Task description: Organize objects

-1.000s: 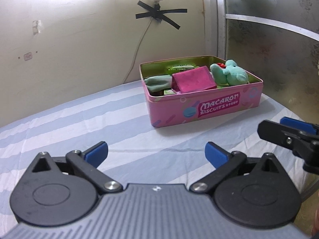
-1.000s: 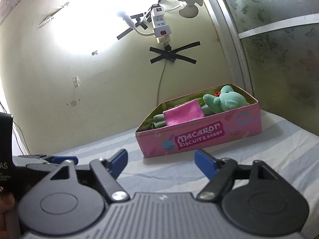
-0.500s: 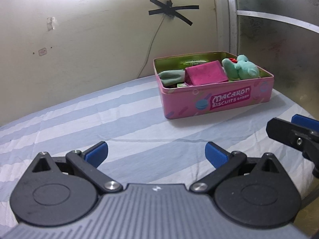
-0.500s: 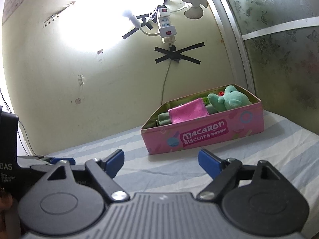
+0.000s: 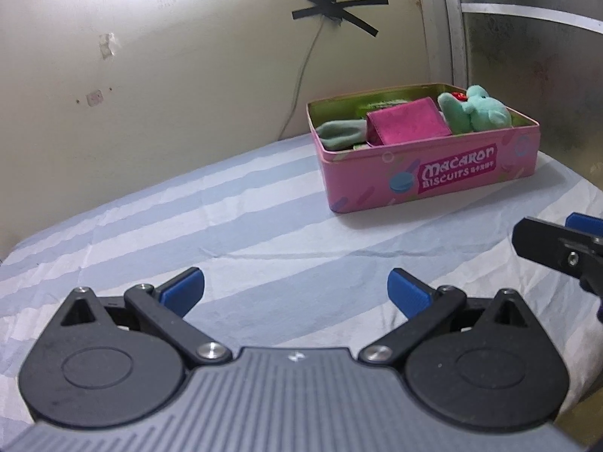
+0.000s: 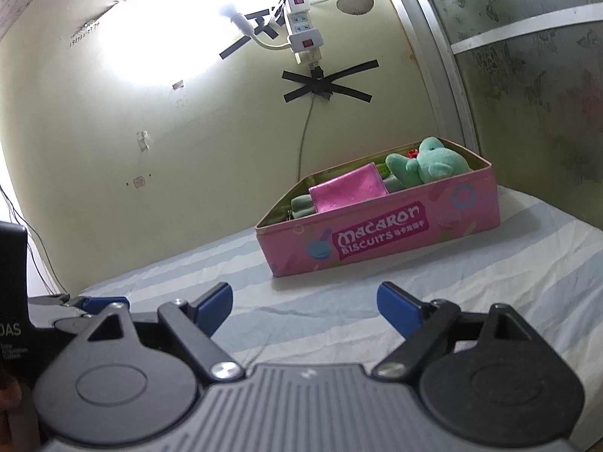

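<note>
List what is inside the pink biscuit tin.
In the pink biscuit tin: a mint plush toy, a magenta wallet, a grey-green fabric piece. Whatever lies beneath them is covered.

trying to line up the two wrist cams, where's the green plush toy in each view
Left wrist: green plush toy upper right, at the right end of the pink macaron biscuits tin.
Right wrist: green plush toy right of centre, at the tin's far right end.
Shared landmark: the black tape cross on the wall.

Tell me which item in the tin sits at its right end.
The mint-green plush toy fills the right end of the pink tin; the magenta pouch lies mid-tin, the grey-green cloth at the left.
</note>
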A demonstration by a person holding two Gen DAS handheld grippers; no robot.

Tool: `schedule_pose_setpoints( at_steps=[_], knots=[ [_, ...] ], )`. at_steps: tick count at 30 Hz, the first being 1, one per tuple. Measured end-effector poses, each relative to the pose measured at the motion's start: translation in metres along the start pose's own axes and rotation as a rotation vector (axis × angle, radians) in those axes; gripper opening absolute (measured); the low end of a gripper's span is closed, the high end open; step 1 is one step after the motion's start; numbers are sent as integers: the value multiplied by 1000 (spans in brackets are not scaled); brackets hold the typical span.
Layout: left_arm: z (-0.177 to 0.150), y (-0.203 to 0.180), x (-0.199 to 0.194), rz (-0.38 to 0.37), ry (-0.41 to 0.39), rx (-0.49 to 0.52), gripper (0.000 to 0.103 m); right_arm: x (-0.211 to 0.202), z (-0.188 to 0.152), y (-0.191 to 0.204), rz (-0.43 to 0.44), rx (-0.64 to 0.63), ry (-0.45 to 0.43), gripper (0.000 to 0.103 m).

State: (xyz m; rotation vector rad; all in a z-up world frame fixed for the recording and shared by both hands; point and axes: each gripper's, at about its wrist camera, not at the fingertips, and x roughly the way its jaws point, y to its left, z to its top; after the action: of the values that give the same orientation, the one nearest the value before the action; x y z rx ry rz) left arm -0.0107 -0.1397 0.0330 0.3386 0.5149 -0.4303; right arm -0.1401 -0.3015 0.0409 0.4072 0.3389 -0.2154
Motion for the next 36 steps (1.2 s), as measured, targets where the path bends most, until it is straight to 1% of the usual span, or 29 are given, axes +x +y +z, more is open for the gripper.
schedule_pose_setpoints(
  at_steps=[7,16,36],
  knots=[
    [-1,0,10,-11,44,-16,103,7,-2,-6,-10,15,13,88],
    [-3,0,16,-8,69,-11,103,16,-6,-6,-8,17,37,88],
    [-5,0,18,-9,85,-9,103,20,-8,-9,-14,24,46,89]
  ],
)
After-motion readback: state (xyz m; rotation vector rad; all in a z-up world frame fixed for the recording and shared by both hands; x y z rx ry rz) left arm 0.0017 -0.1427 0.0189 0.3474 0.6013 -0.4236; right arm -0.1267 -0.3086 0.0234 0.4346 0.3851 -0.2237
